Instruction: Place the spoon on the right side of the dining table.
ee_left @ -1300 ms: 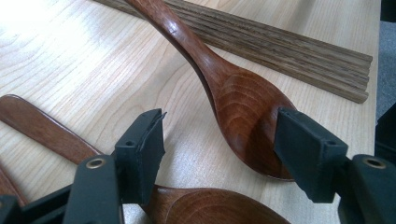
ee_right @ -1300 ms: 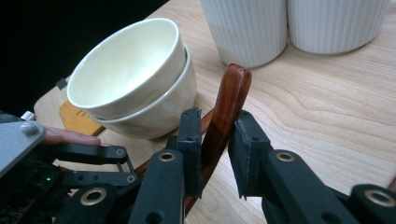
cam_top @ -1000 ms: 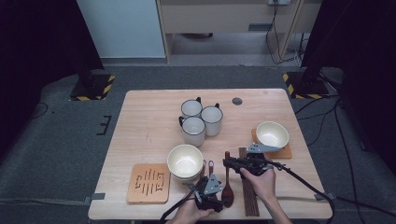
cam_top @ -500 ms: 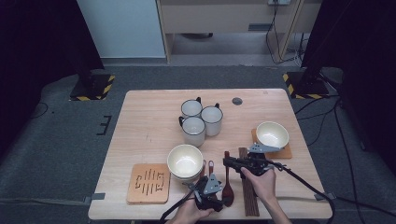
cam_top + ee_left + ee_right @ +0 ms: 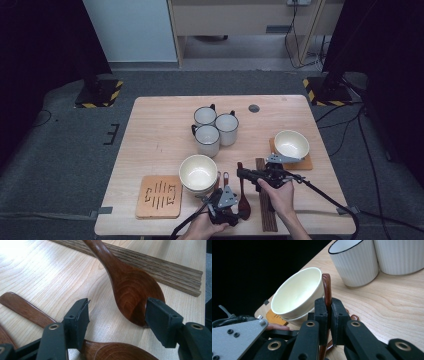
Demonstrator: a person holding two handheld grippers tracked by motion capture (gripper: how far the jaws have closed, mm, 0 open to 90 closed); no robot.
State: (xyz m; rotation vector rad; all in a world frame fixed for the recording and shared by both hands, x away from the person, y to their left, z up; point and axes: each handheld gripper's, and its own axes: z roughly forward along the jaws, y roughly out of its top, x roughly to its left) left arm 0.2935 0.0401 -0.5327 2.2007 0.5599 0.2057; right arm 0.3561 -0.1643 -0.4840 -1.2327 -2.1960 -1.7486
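Observation:
A dark wooden spoon lies on the table near the front edge. My right gripper is shut on its thin handle; the jaws have just been closing on it. In the high view the right gripper points left over the handle's far end. My left gripper is open around the spoon's bowl: the right pad sits at its rim and the left pad stands apart. From above, the left gripper lies by the spoon's bowl.
Two more spoons lie under the left gripper. A ridged wooden strip lies right of the spoons. Stacked cream bowls and three mugs stand behind. Another bowl sits on a coaster, and an orange coaster lies front left.

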